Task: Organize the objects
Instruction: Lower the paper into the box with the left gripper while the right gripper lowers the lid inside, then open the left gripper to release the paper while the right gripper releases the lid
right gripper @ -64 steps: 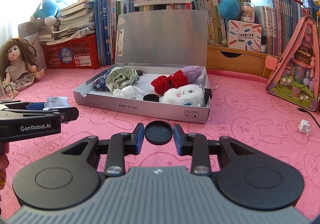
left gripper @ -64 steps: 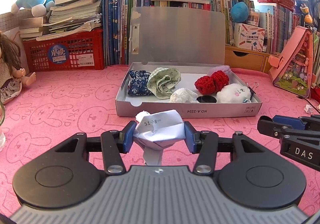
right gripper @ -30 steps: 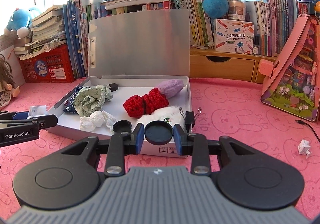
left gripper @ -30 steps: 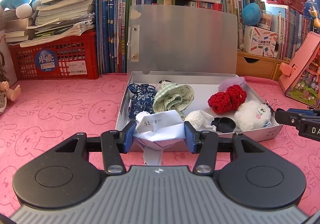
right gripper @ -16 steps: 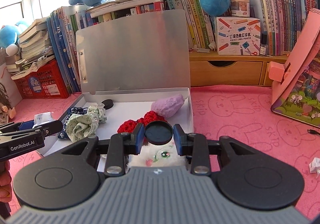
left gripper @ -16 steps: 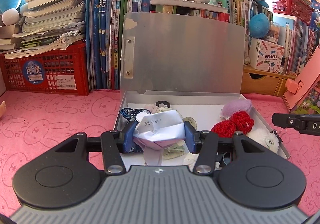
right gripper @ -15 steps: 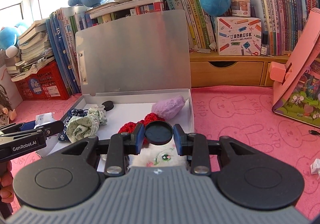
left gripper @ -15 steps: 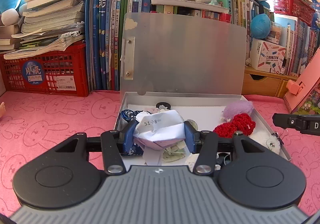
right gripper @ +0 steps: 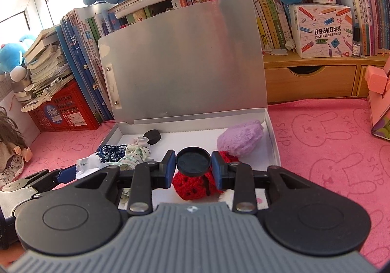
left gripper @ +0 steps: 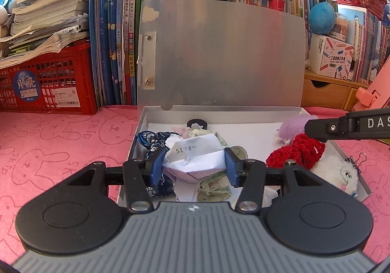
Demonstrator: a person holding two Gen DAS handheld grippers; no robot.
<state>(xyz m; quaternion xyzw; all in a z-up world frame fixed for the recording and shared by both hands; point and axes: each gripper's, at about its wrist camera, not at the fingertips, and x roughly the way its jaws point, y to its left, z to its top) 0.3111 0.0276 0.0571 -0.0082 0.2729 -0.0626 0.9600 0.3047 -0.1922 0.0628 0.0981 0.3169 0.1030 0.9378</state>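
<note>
Two grippers holding items over the open box (left gripper: 143, 116)

Left gripper (left gripper: 193, 166) is clamping the crumpled paper (left gripper: 193, 159) above the box's left half; right gripper (right gripper: 193, 170) is gripping the black cap (right gripper: 193, 161) directly over the red crochet piece (right gripper: 192, 186), box floor below both.

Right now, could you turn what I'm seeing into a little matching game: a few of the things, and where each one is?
Things:
1. crumpled paper
2. black round lid
3. purple fluffy ball
4. red crate

Places:
A. on the pink cloth, left of the open box
B. between the right gripper's jaws
C. lying in the box, far right corner
D. between the left gripper's jaws

Pairs: 1-D, 2-B, 3-C, 4-A
</note>
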